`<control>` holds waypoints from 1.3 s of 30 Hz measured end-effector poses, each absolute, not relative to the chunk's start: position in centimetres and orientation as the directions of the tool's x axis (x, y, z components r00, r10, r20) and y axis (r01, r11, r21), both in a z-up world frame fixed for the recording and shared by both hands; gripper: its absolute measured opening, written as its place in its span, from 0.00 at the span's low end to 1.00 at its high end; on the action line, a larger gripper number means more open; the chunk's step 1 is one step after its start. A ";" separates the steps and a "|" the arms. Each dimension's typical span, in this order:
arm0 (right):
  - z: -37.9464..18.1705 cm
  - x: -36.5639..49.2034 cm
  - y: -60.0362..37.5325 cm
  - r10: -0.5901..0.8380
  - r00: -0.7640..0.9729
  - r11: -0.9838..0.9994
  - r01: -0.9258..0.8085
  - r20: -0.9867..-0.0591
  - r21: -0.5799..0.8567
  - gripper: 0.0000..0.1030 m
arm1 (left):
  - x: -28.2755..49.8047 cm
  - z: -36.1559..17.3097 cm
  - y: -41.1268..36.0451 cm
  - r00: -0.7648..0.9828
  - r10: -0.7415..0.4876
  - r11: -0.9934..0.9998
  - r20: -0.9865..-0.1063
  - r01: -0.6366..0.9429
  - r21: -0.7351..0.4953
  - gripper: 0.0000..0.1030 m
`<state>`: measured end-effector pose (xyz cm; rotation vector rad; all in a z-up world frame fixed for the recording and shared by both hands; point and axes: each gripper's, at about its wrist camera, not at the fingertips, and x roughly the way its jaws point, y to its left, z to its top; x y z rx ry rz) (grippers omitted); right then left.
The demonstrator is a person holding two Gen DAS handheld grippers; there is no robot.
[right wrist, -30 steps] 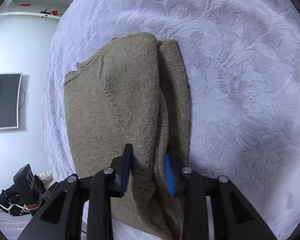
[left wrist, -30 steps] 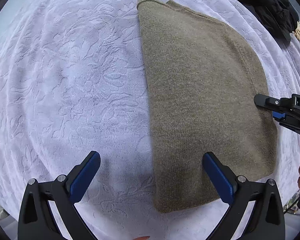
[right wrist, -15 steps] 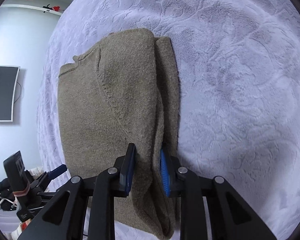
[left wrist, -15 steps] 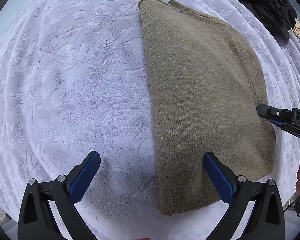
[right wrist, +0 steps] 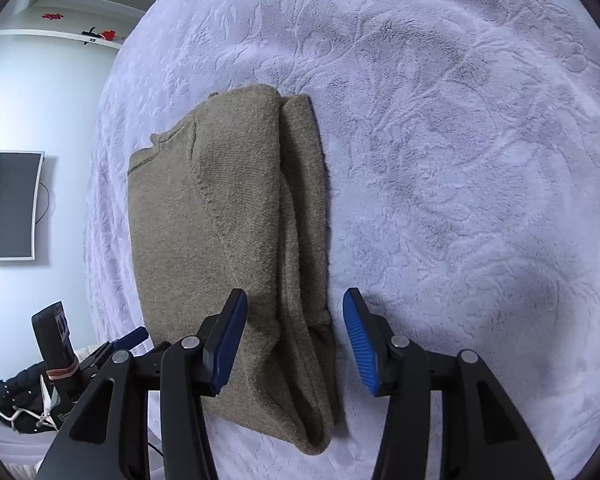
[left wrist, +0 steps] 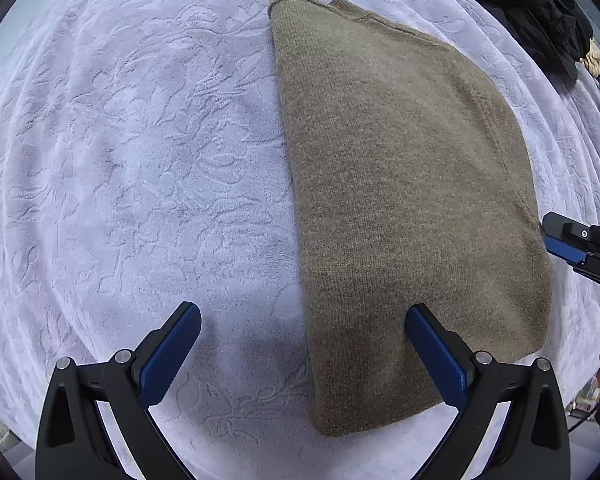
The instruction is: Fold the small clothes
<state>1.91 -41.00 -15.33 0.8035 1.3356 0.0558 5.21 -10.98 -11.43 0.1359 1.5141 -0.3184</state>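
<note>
Nearest to me, my right gripper (right wrist: pixel 296 340) has just let its jaws spread apart: half a second ago they pinched the doubled edge of the brown sweater (right wrist: pixel 220 240), and now the pads stand clear on either side of that edge with nothing pressed between them. The sweater's fold lies loose in the gap, resting on the bed. My left gripper (left wrist: pixel 300 356) hangs pointing straight down, jaws wide, empty; one pad hovers over the sweater's near end, the other over the bare lilac blanket (left wrist: pixel 120 160). I cannot tell whether that pad touches the knit.

The sweater (left wrist: pixel 400 200) now lies flat and folded lengthwise on the blanket, a neat long shape with its collar at the far end. I judge this fold is set and released. What likely remains is one more fold, end to end, to make it compact.

Further off, dark clothes (left wrist: pixel 520 8) are heaped at the bed's far edge.
</note>
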 end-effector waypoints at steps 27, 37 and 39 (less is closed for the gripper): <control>-15.7 3.5 -42.2 0.494 0.292 0.747 0.340 -0.819 0.572 0.75 | 6.8 -14.4 -10.8 -0.071 -0.239 0.937 -0.968 0.246 -0.249 1.00; -17.2 6.7 -43.0 0.537 0.275 0.734 0.314 -0.797 0.603 0.76 | 9.4 -13.1 -12.0 -0.020 -0.400 0.875 -0.916 0.291 -0.388 1.00; -17.8 7.2 -43.2 0.544 0.266 0.730 0.318 -0.796 0.605 0.76 | 9.8 -14.3 -12.4 -0.048 -0.412 0.871 -0.910 0.271 -0.409 1.00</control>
